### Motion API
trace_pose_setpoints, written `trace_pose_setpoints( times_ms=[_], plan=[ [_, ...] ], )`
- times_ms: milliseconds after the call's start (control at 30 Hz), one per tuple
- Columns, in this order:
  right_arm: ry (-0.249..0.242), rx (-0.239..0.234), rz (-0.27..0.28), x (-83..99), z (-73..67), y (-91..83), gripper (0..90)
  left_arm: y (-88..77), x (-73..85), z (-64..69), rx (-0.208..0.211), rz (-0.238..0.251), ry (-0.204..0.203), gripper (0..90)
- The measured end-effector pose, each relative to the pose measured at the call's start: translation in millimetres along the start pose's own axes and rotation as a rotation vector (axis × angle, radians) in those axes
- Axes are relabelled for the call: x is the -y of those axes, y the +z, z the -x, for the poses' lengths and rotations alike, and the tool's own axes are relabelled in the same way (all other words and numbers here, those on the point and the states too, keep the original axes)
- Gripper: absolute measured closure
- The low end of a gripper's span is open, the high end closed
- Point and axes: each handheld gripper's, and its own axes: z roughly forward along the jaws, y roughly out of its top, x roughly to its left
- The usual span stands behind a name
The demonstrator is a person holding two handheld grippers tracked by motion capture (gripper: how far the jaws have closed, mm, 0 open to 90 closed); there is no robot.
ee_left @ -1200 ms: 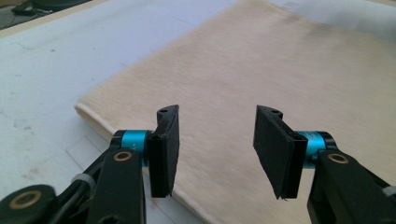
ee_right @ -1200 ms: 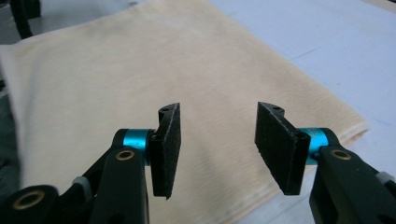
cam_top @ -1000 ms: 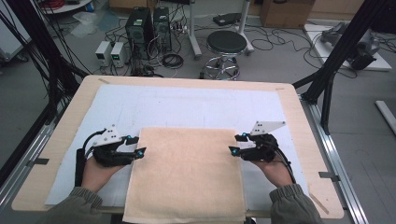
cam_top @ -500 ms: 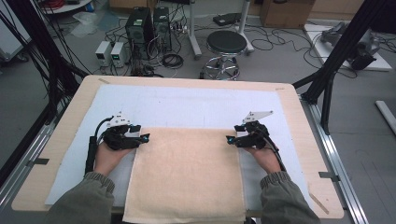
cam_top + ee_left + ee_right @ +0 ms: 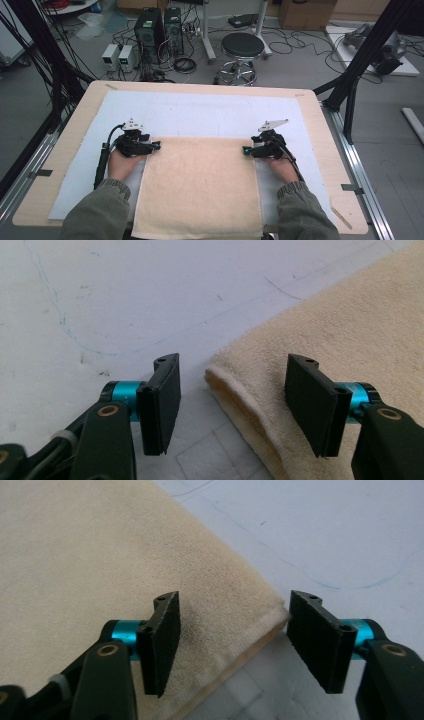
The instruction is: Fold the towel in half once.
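Lining up for the grab on the towel [image 5: 200, 185], which lies flat mid-table on the white mat [image 5: 210, 115]. Left gripper [image 5: 232, 400] and right gripper [image 5: 232, 640] each straddle a far corner, both low and pointing inward, jaws apart and not yet pinching. Left jaws just opened, right just closed a bit. Next, I'd squeeze both corners.

Left gripper [image 5: 156, 145]: sat left of centre in the high view, jaws parted, recently widened, pointing right.
Right gripper [image 5: 245, 150]: sat right of centre, jaws parted, recently narrowed, pointing left.
Forearms: entered from the bottom edge.
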Motion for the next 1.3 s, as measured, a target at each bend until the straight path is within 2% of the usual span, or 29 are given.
trace_pose_setpoints(
  times_ms=[67, 100, 133, 167, 200, 267, 300, 333, 400, 433, 533, 667, 700, 733, 767, 833, 867, 933, 967, 1067, 1167, 1233, 1300],
  plan=[
    [-0.004, -0.012, 0.006, -0.1, 0.3, 0.2, 46.0, 0.4, 0.2, 1.3, 0.005, 0.003, 0.003, 44.9],
    [-0.006, -0.026, 0.004, -0.4, 0.2, 0.0, 53.5, 0.1, 0.1, 1.2, 0.015, 0.001, 0.006, 48.7],
    [-0.012, -0.057, 0.006, -1.2, 0.4, 0.5, 62.7, 0.3, 0.0, 1.5, 0.037, 0.002, 0.007, 55.4],
    [-0.020, -0.081, -0.003, -2.3, -1.0, 1.2, 72.8, 1.0, 0.0, 2.0, 0.063, 0.007, 0.009, 65.3],
    [-0.025, -0.103, -0.002, -3.1, -2.1, 2.2, 78.1, 2.3, 0.0, 3.5, 0.085, 0.012, 0.008, 78.1],
    [-0.030, -0.111, -0.023, -7.0, -1.9, 3.2, 80.8, 3.7, -2.4, 4.5, 0.068, 0.013, 0.029, 82.1],
    [-0.022, -0.102, -0.027, -9.6, -0.6, 3.1, 81.2, 3.9, -5.5, 3.1, 0.048, 0.009, 0.041, 82.8],
    [-0.024, -0.072, -0.026, -14.2, 1.2, 2.2, 81.5, 3.8, -9.6, 1.0, 0.033, 0.007, 0.051, 83.3],
    [-0.016, -0.047, -0.023, -25.3, 5.3, 1.3, 81.7, 3.0, -19.7, -2.1, 0.006, 0.028, 0.055, 83.7],
    [-0.029, -0.028, -0.012, -30.0, 5.7, 0.7, 81.8, 2.2, -27.4, -4.0, -0.013, 0.043, 0.052, 83.8],
    [-0.026, 0.023, 0.021, -51.1, 11.3, -2.5, 82.0, 0.4, -55.0, -10.9, -0.062, 0.086, 0.043, 83.8],
    [-0.035, 0.070, 0.039, -73.9, 22.4, -9.6, 82.0, -3.0, -93.9, -15.2, -0.082, 0.113, 0.074, 83.6],
    [-0.026, 0.082, 0.038, -80.9, 25.6, -13.2, 81.9, -5.4, -104.4, -14.9, -0.089, 0.135, 0.087, 83.2],
    [-0.027, 0.096, 0.065, -87.6, 28.6, -18.2, 80.8, -6.7, -109.9, -14.3, -0.095, 0.149, 0.091, 81.4],
    [-0.010, 0.100, 0.077, -91.2, 30.9, -21.3, 76.0, -7.4, -112.3, -14.3, -0.093, 0.155, 0.088, 77.4],
    [0.001, 0.096, 0.093, -92.1, 33.8, -23.9, 63.7, -8.8, -110.5, -16.0, -0.072, 0.141, 0.085, 69.4],
    [0.014, 0.075, 0.090, -90.4, 34.2, -24.4, 59.1, -9.2, -108.1, -16.9, -0.058, 0.126, 0.084, 67.7],
    [0.023, 0.054, 0.063, -85.9, 33.9, -23.9, 49.6, -11.4, -102.0, -16.7, -0.047, 0.122, 0.087, 64.3],
    [0.029, 0.045, 0.053, -84.1, 32.7, -24.4, 48.3, -14.3, -97.7, -16.4, -0.032, 0.127, 0.084, 63.4],
    [0.010, 0.035, 0.056, -75.8, 22.7, -29.6, 42.8, -22.8, -87.2, -12.3, -0.006, 0.139, 0.090, 60.6],
    [0.012, 0.013, 0.063, -67.2, 11.3, -37.9, 37.4, -32.9, -77.7, -5.6, 0.021, 0.148, 0.101, 57.3],
    [-0.007, 0.007, 0.063, -61.6, 3.6, -44.5, 35.9, -42.0, -68.9, 1.6, 0.043, 0.161, 0.121, 55.7],
    [-0.018, 0.000, 0.081, -56.1, -5.5, -51.8, 35.6, -48.5, -62.6, 7.1, 0.063, 0.153, 0.137, 53.8]
  ],
)
